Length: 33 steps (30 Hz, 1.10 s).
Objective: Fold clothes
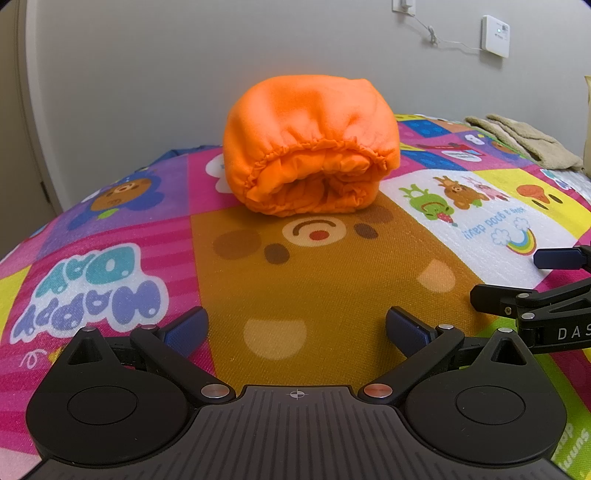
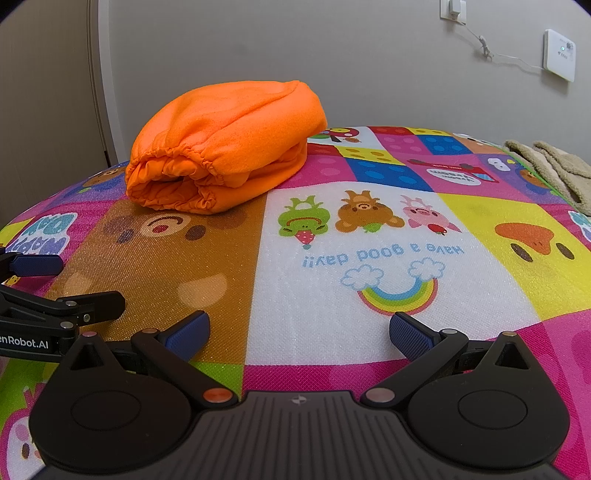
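Observation:
An orange garment [image 1: 310,147] with an elastic hem lies folded into a thick bundle on a colourful cartoon play mat [image 1: 314,280]. My left gripper [image 1: 295,332] is open and empty, low over the mat's brown bear panel, a short way in front of the bundle. In the right wrist view the same orange garment [image 2: 225,147] sits ahead to the left. My right gripper [image 2: 299,332] is open and empty over the white rainbow panel of the mat [image 2: 369,258]. The right gripper [image 1: 535,280] shows at the left wrist view's right edge, and the left gripper [image 2: 48,284] at the right wrist view's left edge.
A beige fleecy cloth [image 1: 524,140] lies at the far right of the mat, also seen as the beige cloth [image 2: 554,170] in the right wrist view. A grey wall stands behind, with a white wall unit [image 1: 495,35] and a cable.

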Tool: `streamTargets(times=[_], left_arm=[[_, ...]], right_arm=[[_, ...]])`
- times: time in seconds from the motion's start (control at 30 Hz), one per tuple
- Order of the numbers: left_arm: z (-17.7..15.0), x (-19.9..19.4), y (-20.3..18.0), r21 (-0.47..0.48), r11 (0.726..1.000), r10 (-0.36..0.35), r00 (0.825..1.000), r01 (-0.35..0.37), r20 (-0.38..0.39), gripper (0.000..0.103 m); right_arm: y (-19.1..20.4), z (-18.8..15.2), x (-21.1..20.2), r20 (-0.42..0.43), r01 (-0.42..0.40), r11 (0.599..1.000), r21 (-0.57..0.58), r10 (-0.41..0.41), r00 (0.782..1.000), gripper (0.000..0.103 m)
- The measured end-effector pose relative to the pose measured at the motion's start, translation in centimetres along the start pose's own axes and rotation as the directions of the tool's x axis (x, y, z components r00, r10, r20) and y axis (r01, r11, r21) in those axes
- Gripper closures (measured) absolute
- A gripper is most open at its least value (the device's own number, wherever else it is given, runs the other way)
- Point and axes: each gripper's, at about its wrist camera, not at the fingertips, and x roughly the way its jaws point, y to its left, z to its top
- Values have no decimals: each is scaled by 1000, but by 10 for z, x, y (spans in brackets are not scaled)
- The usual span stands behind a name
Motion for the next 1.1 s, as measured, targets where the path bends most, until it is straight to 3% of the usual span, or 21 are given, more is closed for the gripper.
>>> streamTargets(times=[1.1], left_arm=[[-5,-9,-6,0,1000,0,1000,0,0,0]], right_arm=[[0,0,0,0,0,1000,0,0,1000,0]])
